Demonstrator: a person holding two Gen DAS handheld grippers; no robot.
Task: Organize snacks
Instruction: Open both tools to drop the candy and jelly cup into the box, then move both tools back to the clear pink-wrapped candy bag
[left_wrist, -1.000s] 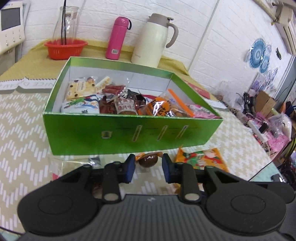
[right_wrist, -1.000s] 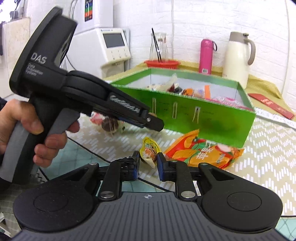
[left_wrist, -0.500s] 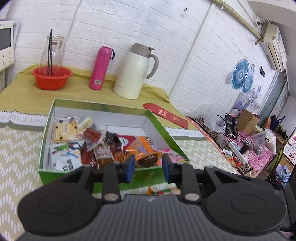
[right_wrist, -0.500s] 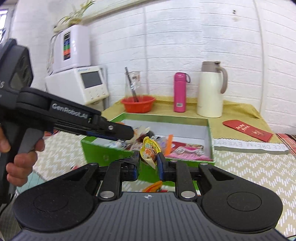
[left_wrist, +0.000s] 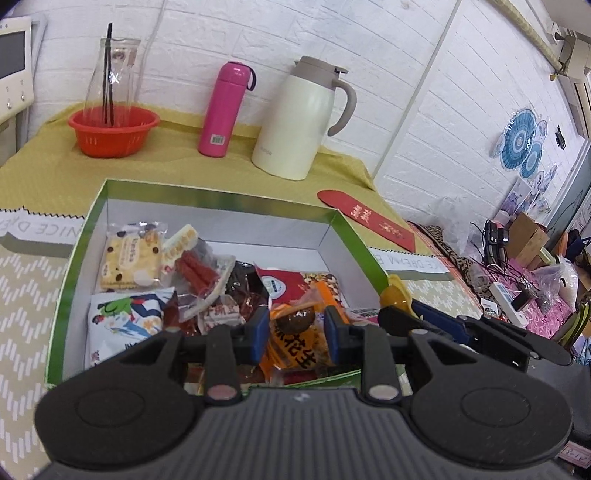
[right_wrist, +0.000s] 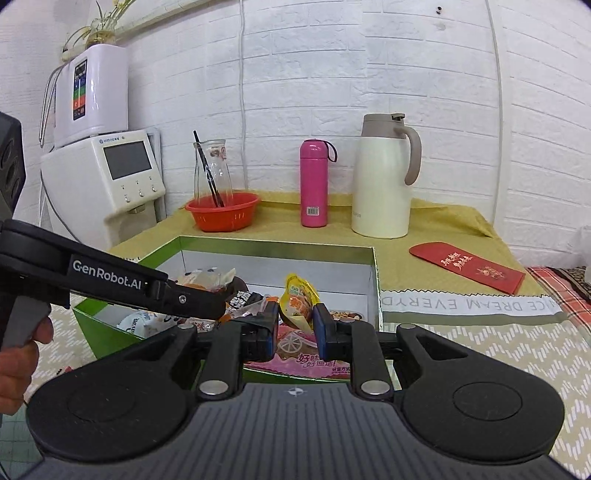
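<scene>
A green box (left_wrist: 218, 197) with a white inside holds several snack packets; it also shows in the right wrist view (right_wrist: 273, 245). My left gripper (left_wrist: 295, 328) is over the box's near part, shut on a brown round snack (left_wrist: 295, 320) in clear wrap. My right gripper (right_wrist: 295, 326) is over the box's near right part, shut on a small yellow snack packet (right_wrist: 297, 299). The right gripper's body shows in the left wrist view (left_wrist: 461, 332). The left gripper's body shows in the right wrist view (right_wrist: 122, 286).
A red basket (left_wrist: 112, 129) with a glass carafe, a pink bottle (left_wrist: 225, 110) and a cream thermos jug (left_wrist: 299, 122) stand behind the box. A red envelope (left_wrist: 365, 218) lies to the right. A white appliance (right_wrist: 107, 177) is at the far left.
Both grippers rose from the table with their snacks and moved forward over the green box. The view now looks down into the box.
</scene>
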